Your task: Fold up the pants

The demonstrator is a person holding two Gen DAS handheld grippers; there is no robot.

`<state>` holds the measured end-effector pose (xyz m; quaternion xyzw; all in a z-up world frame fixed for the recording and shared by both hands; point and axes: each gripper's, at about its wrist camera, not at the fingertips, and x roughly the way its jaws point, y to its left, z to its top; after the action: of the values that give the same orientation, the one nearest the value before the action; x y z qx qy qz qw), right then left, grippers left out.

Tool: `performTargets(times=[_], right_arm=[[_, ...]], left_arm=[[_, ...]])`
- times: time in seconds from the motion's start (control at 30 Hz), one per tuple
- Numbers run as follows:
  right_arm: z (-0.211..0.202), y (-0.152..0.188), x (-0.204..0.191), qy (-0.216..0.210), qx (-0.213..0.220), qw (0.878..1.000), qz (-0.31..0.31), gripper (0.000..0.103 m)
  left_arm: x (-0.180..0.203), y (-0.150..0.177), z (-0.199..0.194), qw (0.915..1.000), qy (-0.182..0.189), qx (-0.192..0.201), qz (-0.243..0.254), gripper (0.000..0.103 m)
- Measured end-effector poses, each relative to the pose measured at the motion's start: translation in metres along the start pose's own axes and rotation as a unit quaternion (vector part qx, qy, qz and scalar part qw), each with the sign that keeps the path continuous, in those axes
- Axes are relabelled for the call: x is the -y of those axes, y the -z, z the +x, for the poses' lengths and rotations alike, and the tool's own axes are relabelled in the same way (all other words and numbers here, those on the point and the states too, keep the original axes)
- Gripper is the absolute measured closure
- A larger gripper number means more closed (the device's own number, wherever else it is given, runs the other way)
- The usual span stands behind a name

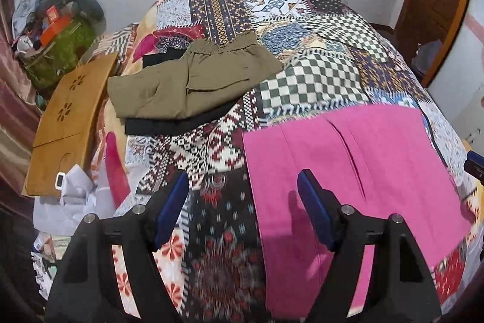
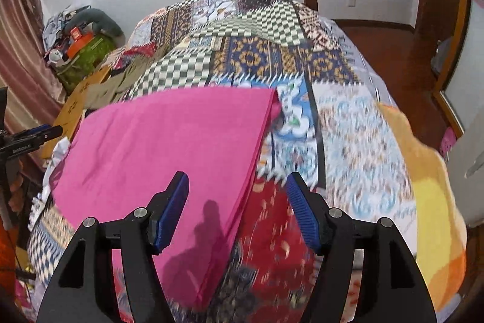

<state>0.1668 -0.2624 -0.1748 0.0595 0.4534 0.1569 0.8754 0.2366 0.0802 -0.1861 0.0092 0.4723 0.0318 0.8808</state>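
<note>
Bright pink cotton pants (image 1: 348, 171) lie flat on the patchwork-print bedspread (image 1: 302, 29). Left gripper (image 1: 243, 199) hangs spread wide over their left edge, right gripper (image 2: 237, 202) spread over the right edge, both holding nothing.

Both wrist views: bright, even indoor light. Soft gripper shadows fall on the pink pants (image 2: 169, 141), darkest near the bed's near edge. Motion blur smears the patchwork bedspread (image 2: 348, 126) at right and below. Fisheye curvature bows the bed; frame corners vignette to black.
</note>
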Motion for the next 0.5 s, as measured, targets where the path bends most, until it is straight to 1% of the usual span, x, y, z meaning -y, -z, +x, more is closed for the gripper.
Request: performTargets(times=[0.13,0.27,0.43,0.5], right_arm=[[0.017,-0.022,0.007,0.003,0.004,1.000,0.001,0.040],[0.037,-0.041,0.017,0.004,0.002,1.000,0.000,0.040],[0.070,-0.060,0.029,0.000,-0.006,1.000,0.006,0.040],[0.088,-0.067,0.035,-0.005,-0.020,1.000,0.016,0.040]], left_arm=[[-0.003,-0.019,0.024,0.9999,-0.004,-0.012,-0.001,0.029],[-0.003,-0.031,0.046,0.9997,-0.004,-0.026,0.001,0.029],[-0.005,-0.043,0.074,0.9986,0.019,-0.049,-0.010,0.029],[-0.005,-0.044,0.082,0.9981,0.027,-0.054,-0.014,0.029]])
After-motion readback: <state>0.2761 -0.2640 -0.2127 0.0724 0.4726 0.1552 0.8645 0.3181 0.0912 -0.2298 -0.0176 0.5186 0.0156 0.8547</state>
